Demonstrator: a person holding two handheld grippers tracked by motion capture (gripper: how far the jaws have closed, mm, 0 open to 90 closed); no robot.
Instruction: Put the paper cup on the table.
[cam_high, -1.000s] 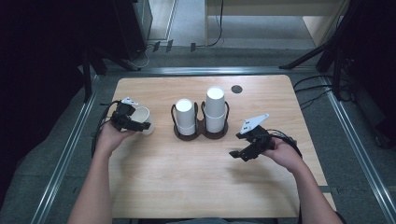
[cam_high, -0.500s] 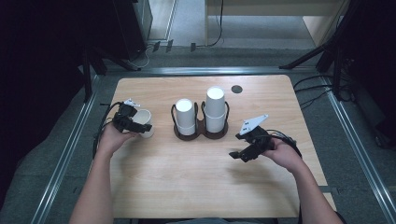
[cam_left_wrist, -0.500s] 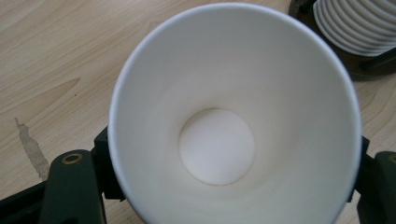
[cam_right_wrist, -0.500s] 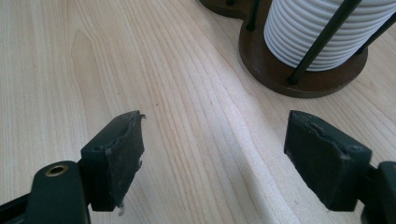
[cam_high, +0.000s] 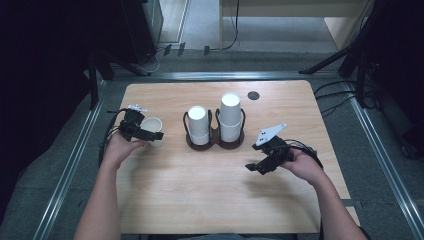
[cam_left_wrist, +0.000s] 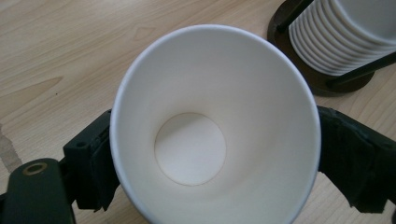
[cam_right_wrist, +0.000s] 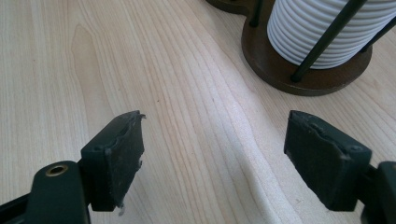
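Observation:
A white paper cup (cam_high: 153, 125) stands at the table's left with my left gripper (cam_high: 149, 133) shut on its sides. In the left gripper view the cup (cam_left_wrist: 215, 130) is empty, its mouth faces the camera, and a black pad (cam_left_wrist: 100, 158) presses on each side. Two stacks of white cups, a shorter one (cam_high: 198, 124) and a taller one (cam_high: 230, 116), sit upside down in a dark brown two-slot holder (cam_high: 216, 145) at the centre. My right gripper (cam_high: 256, 168) hovers open right of the holder, with bare wood between its jaws (cam_right_wrist: 212, 149) and the taller stack (cam_right_wrist: 322, 32) ahead of them.
A small black round disc (cam_high: 253, 95) lies near the table's far edge. The wooden table (cam_high: 210, 200) has open surface in front of the holder. Metal rails (cam_high: 75, 160) run along both sides, and cables (cam_high: 345, 100) trail off at the right.
My left gripper has shifted slightly with the cup, and the cup's open mouth shows more. The right gripper has hardly moved.

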